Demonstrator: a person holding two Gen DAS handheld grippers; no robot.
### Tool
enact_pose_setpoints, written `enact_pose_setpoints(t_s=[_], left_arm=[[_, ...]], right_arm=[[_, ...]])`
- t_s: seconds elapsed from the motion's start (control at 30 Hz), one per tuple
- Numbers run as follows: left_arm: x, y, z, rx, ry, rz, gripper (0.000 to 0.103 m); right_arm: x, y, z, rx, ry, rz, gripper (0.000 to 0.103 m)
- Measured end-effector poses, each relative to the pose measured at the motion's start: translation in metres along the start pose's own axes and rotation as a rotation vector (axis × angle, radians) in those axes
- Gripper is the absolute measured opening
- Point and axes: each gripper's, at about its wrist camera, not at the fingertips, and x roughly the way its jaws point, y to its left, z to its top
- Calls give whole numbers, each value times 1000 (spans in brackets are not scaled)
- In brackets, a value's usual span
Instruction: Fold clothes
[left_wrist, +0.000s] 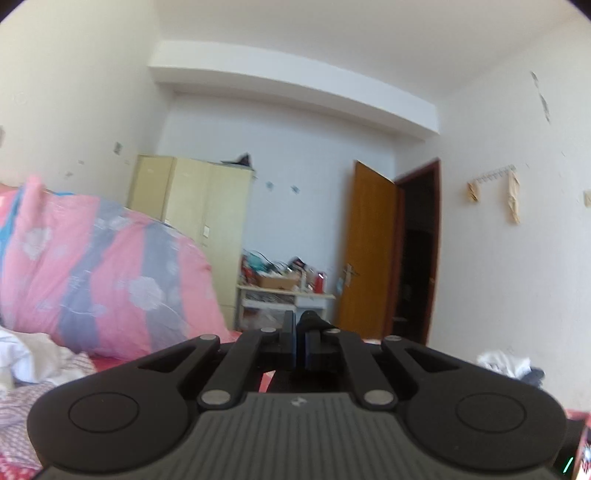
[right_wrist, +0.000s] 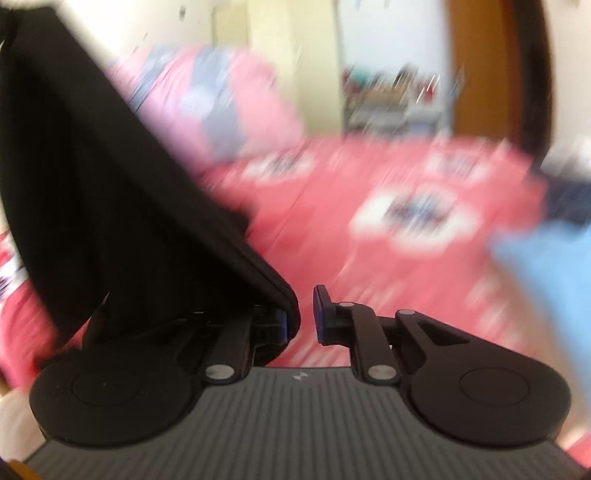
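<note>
A black garment (right_wrist: 110, 184) stretches taut from the top left corner of the right wrist view down to my right gripper (right_wrist: 303, 317). Its folded edge wraps over the left fingertip (right_wrist: 282, 325). The right fingertip (right_wrist: 321, 314) stands a small gap away from the cloth, so the jaws are open. This view is blurred. In the left wrist view my left gripper (left_wrist: 300, 339) is raised level above the bed with its fingers pressed together. A dark bit of the black garment (left_wrist: 312, 319) pokes up between the tips, and more dark cloth hangs beneath them.
The red patterned bedsheet (right_wrist: 332, 206) lies below. A pink and grey quilt (left_wrist: 103, 266) is heaped at the left, with white clothes (left_wrist: 33, 354) in front of it. More clothes (left_wrist: 506, 363) lie at the right and something light blue (right_wrist: 546, 266). Wardrobe (left_wrist: 192, 199), cluttered table (left_wrist: 284, 291) and open door (left_wrist: 369, 251) stand behind.
</note>
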Motion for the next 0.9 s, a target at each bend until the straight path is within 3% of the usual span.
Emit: enact_pose_setpoints(t_s=[0.2,0.4,0.7,0.9], left_arm=[[-35,1,38,-3,-110,48,5],[-73,-20,86,32,-235,45,5],[-133,-68,138,118,-344,-3,5],[-138,-85,157,143,-360,-1,5]], right_arm=[[-65,-5,102,-255,-352,-179,11],[-140,2,167,-414,-613,-236,11],[-228,-7,203,-486,-799,-270,11],[-257,-16,209,-513,-857,-284,11]])
